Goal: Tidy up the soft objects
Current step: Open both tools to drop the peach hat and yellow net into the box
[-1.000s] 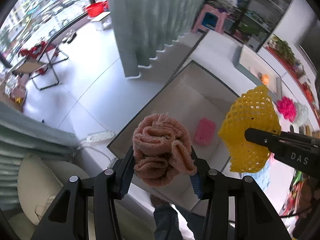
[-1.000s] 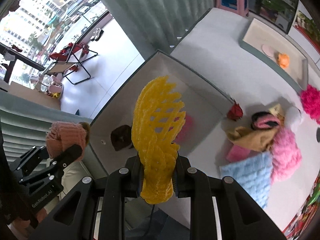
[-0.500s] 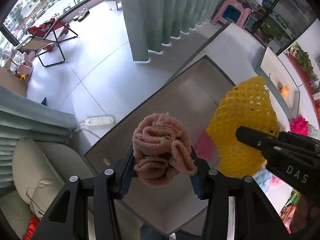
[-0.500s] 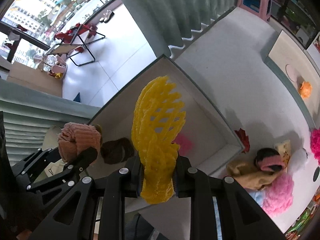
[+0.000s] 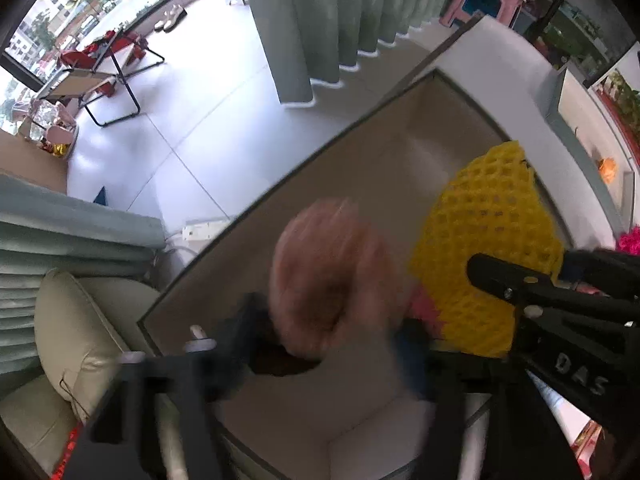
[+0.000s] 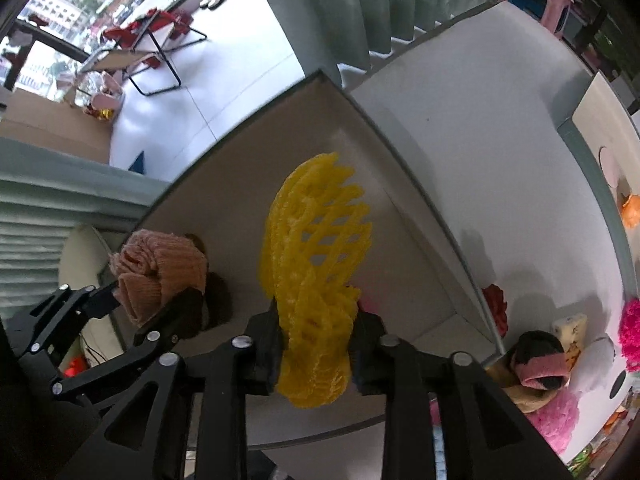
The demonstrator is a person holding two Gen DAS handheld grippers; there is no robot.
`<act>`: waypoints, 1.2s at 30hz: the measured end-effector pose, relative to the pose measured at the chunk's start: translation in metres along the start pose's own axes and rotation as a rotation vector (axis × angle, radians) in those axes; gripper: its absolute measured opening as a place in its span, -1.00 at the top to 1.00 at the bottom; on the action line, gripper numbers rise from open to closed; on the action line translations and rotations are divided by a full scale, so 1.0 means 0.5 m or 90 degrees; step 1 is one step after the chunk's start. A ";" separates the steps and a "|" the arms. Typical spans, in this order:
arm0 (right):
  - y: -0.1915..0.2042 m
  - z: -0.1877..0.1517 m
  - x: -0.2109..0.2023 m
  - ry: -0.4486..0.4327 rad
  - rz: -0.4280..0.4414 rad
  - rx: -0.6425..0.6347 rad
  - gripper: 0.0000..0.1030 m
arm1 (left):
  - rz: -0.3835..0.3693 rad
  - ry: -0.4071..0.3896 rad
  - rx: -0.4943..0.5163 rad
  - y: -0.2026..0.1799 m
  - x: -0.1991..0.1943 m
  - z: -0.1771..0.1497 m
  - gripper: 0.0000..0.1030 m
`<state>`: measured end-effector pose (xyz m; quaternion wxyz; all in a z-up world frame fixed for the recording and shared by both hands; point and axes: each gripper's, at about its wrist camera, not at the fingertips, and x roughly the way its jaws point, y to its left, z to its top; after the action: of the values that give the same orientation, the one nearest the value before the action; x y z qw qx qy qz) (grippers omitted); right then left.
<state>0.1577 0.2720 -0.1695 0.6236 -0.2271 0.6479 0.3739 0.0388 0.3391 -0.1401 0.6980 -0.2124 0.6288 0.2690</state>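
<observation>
Both grippers point steeply down over the open box (image 6: 404, 184), the left gripper (image 5: 320, 344) with jaws just sprung wide around the blurred pink knit bundle (image 5: 332, 280) at centre frame, the right gripper (image 6: 316, 344) loosening beside the yellow foam net (image 6: 316, 280); only the right view shows the soft pile (image 6: 556, 384) at lower right.

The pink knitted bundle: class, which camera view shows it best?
The right wrist view: the pink knitted bundle is sharp there, its folds clear, between the left gripper fingers above the box. The left wrist view shows only a motion-blurred pink blob before that gripper, whose jaws have just been opening.
</observation>
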 end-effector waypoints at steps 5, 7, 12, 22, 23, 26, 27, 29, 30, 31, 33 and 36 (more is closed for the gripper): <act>-0.019 0.001 -0.010 -0.004 -0.014 0.008 -0.63 | -0.007 -0.006 0.000 0.008 -0.017 -0.011 -1.00; -0.017 -0.001 -0.025 -0.011 -0.017 -0.001 -0.65 | -0.018 -0.002 0.004 0.007 -0.023 -0.018 -1.00; -0.026 -0.024 -0.076 -0.033 0.003 0.027 -0.69 | -0.057 0.010 0.026 0.000 -0.055 -0.047 -1.00; -0.048 -0.160 -0.151 -0.069 -0.032 0.100 -0.99 | -0.064 0.031 0.075 0.007 -0.101 -0.147 -1.00; -0.045 -0.172 -0.154 -0.069 -0.049 0.097 -0.99 | -0.061 0.029 0.073 0.012 -0.104 -0.147 -1.00; -0.056 -0.213 -0.150 -0.044 -0.072 0.120 -0.99 | -0.060 0.009 0.058 0.047 -0.120 -0.148 -1.00; -0.063 -0.222 -0.146 -0.035 -0.069 0.137 -0.99 | -0.062 0.003 0.054 0.054 -0.124 -0.150 -1.00; -0.072 -0.242 -0.143 -0.028 -0.058 0.169 -0.99 | -0.066 -0.003 0.048 0.068 -0.127 -0.155 -1.00; -0.072 -0.253 -0.143 -0.030 -0.055 0.184 -0.99 | -0.069 -0.003 0.049 0.071 -0.127 -0.161 -1.00; -0.072 -0.260 -0.146 -0.035 -0.051 0.197 -0.99 | -0.072 -0.002 0.052 0.071 -0.123 -0.165 -1.00; -0.072 -0.282 -0.148 -0.046 -0.053 0.213 -0.99 | -0.076 0.002 0.064 0.071 -0.117 -0.178 -1.00; -0.060 -0.306 -0.146 -0.056 -0.058 0.230 -0.99 | -0.081 0.002 0.095 0.068 -0.115 -0.197 -1.00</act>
<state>0.0916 0.1234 -0.1128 0.6981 -0.1243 0.6657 0.2325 -0.0619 0.2966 -0.0936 0.7266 -0.1995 0.6334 0.1762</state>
